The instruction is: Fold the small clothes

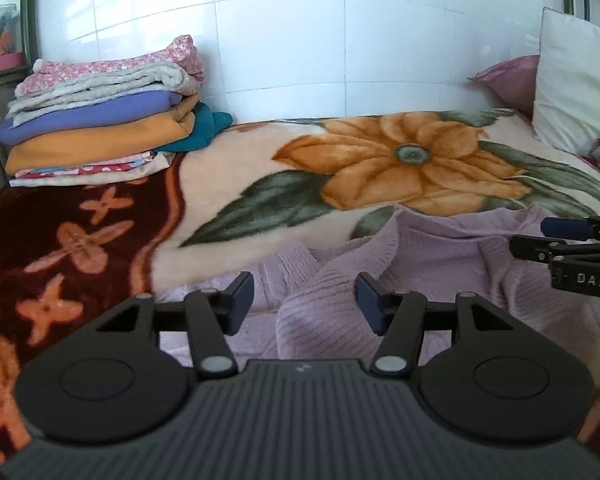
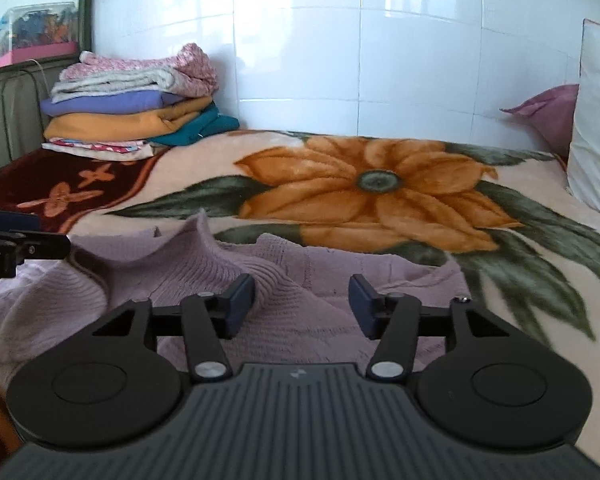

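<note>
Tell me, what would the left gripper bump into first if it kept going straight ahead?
Most likely the lilac sweater: the left gripper, open and angled downward, has its rumpled knit right ahead. Depth is hard to judge.

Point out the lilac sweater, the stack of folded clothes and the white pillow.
lilac sweater (image 2: 284,300), right wrist view, ribbed knit between the fingers.
stack of folded clothes (image 1: 100,128), left wrist view, orange layer.
white pillow (image 1: 572,84), left wrist view, its front face.

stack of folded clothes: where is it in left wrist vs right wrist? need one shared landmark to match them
Left wrist: stack of folded clothes at upper left, against the tiled wall.
Right wrist: the stack at upper left too, nearer the centre.
Shared landmark: the orange flower on the blanket, right of the stack in both views.
</note>
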{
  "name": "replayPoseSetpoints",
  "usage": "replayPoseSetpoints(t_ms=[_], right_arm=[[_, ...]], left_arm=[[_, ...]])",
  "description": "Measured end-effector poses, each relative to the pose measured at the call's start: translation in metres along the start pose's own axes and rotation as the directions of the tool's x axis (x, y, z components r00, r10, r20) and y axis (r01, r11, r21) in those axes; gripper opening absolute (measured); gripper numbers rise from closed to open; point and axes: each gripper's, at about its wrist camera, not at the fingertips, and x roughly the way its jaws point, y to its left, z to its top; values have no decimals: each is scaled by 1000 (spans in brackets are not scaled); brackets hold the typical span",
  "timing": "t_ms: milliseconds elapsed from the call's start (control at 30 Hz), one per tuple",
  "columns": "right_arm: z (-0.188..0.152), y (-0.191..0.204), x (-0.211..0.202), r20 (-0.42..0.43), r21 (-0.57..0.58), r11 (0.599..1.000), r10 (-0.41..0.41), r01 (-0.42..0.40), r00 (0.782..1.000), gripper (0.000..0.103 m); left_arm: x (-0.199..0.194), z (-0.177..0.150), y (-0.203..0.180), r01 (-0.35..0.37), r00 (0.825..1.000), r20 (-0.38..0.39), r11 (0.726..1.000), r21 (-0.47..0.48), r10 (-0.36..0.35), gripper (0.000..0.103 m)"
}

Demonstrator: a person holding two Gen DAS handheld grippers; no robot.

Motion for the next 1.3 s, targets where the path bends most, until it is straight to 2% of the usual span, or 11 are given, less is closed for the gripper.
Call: replayPoseSetpoints(t_ms=[233,633,800,1067,1200,1267,1300], right_arm=[[-19,6,-35,18,-98,995,23,-21,1000,70],[-42,31,-35,-25,-199,976,90,-93,996,73],[-48,29,-26,-58,-191,977,82,-92,995,75],[-50,26,-22,-44,-173,981,81,-88,996,76],[-51,25,-21,-16,-158,984,80,-81,997,67],[-51,25,-21,-4,-157,985,74,-73,997,60],[-51,26,-20,1,-159,985,69,-68,998,54]], left_arm=[[-21,-15,-4,19,1000,-16,1000,7,-19,59],[-20,-47,-30,72,993,-97,993,93,-63,59],[-13,-54,-35,66,993,-108,991,117,-53,59],[-6,-57,-38,72,994,-91,985,157,-58,60],[-4,-58,-37,75,995,-69,986,149,-65,61],[-4,-59,-35,79,996,-56,987,141,-71,52],[-5,-59,-34,80,996,-50,987,137,-73,39]])
